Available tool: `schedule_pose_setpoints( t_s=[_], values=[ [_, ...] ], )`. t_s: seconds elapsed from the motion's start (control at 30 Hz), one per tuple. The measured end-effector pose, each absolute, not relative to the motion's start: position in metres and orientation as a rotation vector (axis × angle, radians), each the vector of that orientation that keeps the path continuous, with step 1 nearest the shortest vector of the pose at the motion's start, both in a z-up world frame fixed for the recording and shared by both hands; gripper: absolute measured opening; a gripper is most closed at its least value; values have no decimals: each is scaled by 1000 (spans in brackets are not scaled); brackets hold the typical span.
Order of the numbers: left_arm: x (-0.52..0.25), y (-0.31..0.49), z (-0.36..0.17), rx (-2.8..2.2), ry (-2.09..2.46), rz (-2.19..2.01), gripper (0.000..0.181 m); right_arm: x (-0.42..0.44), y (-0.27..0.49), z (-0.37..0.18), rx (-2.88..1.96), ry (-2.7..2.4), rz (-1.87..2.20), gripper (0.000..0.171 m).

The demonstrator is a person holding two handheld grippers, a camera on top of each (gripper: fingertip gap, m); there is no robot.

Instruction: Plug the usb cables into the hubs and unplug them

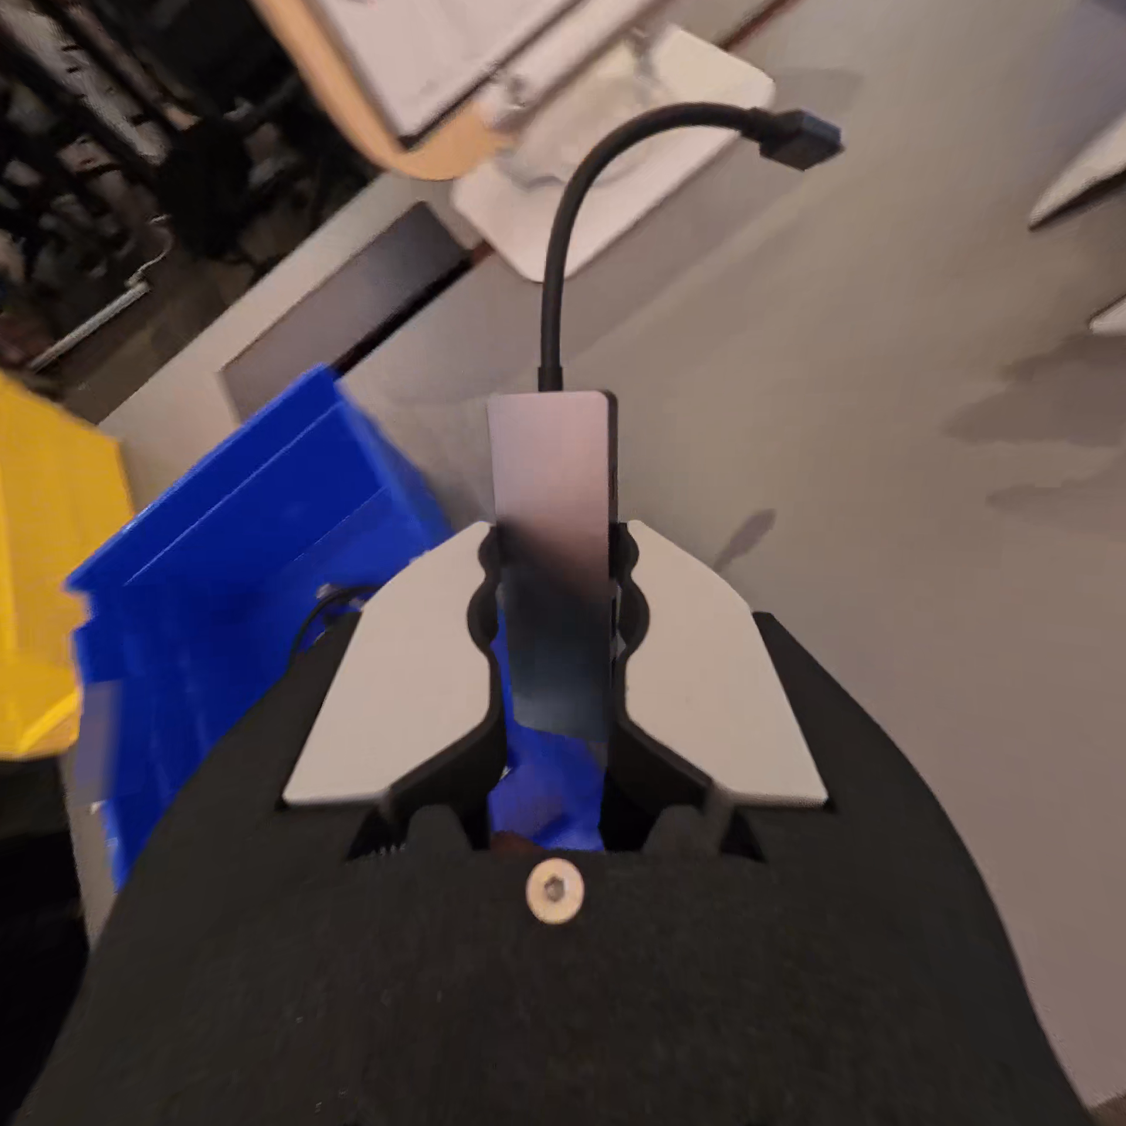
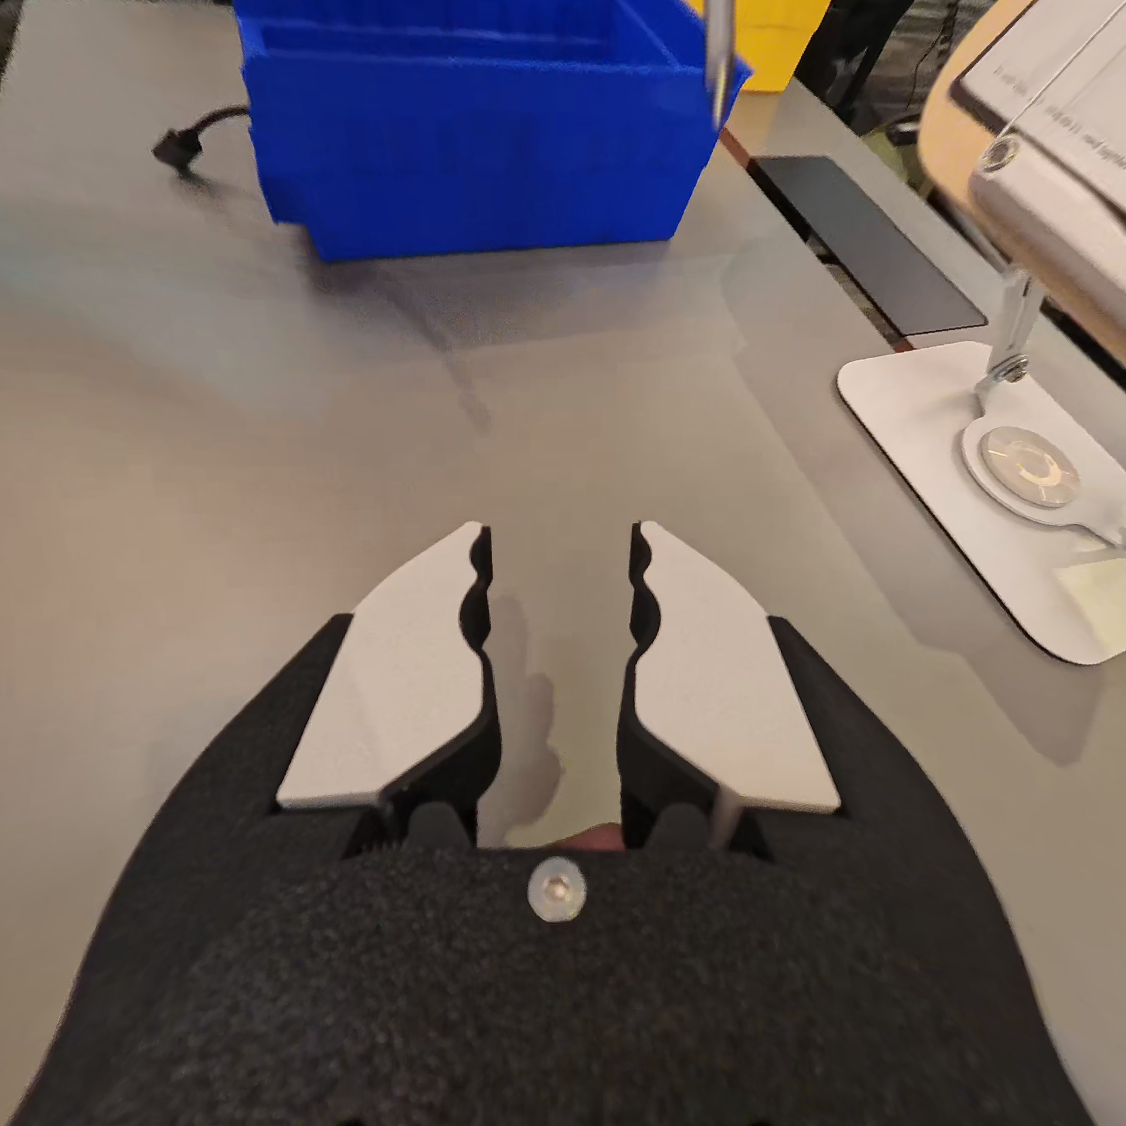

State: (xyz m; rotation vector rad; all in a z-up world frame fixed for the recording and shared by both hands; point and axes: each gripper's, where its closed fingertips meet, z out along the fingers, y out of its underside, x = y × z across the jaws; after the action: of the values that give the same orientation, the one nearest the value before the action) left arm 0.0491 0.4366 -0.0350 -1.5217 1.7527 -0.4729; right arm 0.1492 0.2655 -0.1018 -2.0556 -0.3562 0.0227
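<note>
Hub (image 1: pixel 551 518), a flat grey slab with a black cable (image 1: pixel 563 244), sits clamped in the left claw (image 1: pixel 555 536) above the worktop (image 1: pixel 853 548), beside a blue bin (image 1: pixel 256 548). Right claw (image 2: pixel 560 533) gapes apart over bare worktop, the bin ahead.

blue bin (image 2: pixel 481 140) on grey table (image 2: pixel 244 457), yellow bin (image 1: pixel 42 579) beside it

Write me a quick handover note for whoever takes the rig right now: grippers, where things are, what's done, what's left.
Left gripper: shut on the grey hub, held in the air; its own black cable curls free, plug in nothing.
Right gripper: open, empty, above the grey table.
Blue bin sits ahead; a loose black cable end lies on the table beside it.
Done: hub picked up. Left: nothing plugged into it that I can see; plugging and unplugging remain.
</note>
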Motion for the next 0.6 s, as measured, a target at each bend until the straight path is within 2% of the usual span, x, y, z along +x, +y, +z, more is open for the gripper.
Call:
schedule_pose_setpoints(
  t_s=[0.23,0.37,0.6],
  values=[
    [131,361,-147,-1381,2211,-377,36,159,242,-90,-1986,-259,8,43],
    [141,320,-160,-1249,2395,-550,36,167,231,-87,-1970,-204,-16,44],
    [138,285,-184,-1058,2604,-504,36,180,225,-99,-2019,-126,-43,46]
  ],
)
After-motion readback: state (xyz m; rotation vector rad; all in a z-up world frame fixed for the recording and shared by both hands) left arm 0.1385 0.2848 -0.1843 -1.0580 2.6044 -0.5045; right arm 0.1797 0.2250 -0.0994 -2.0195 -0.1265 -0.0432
